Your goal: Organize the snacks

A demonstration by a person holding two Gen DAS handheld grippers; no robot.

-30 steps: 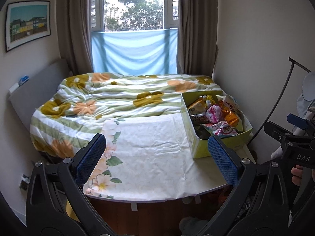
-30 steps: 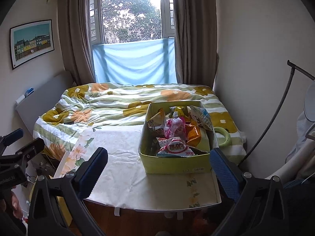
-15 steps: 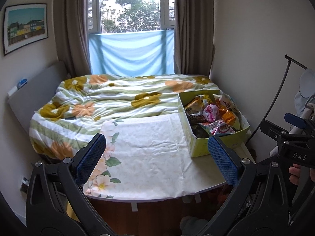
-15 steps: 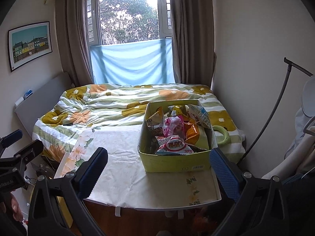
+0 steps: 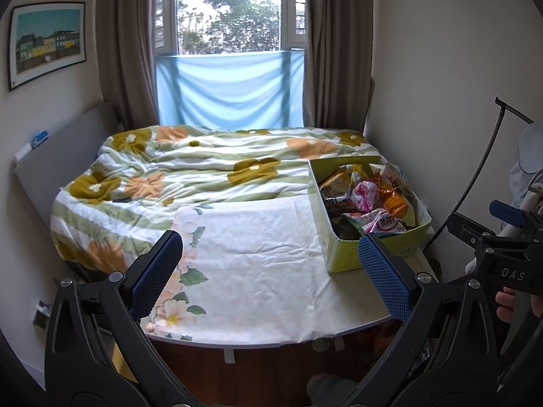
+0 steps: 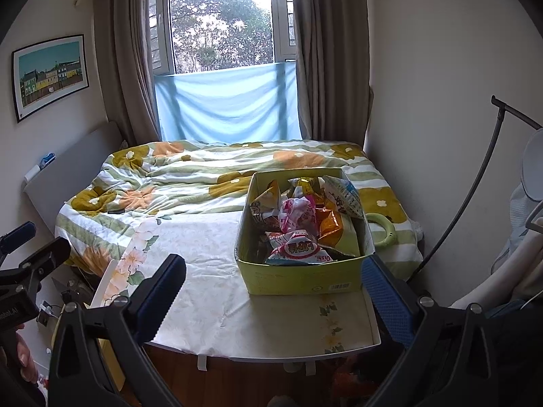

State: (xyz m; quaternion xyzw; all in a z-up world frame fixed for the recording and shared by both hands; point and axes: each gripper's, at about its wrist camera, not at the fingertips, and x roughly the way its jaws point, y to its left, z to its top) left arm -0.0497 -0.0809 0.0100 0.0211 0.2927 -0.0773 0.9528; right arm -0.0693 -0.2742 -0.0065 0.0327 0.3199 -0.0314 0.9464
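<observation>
A yellow-green cardboard box (image 6: 302, 279) stands on a small table with a floral cloth (image 6: 210, 271), at its right side; it also shows in the left wrist view (image 5: 342, 254). It is full of snack bags (image 6: 298, 224), among them a pink one, an orange one and a red-and-white one (image 5: 383, 225). My left gripper (image 5: 271, 271) is open and empty, held above the table's near edge, left of the box. My right gripper (image 6: 275, 291) is open and empty, in front of the box and apart from it.
A bed with a flowered quilt (image 5: 203, 169) lies behind the table. A green ring (image 6: 381, 229) lies on the quilt right of the box. A curved black lamp stand (image 6: 475, 183) and white furniture are at the right. The wall is close on the right.
Both grippers have risen slightly and drifted toward the table; the box sits a little lower and larger in both views. Nothing was grasped.
</observation>
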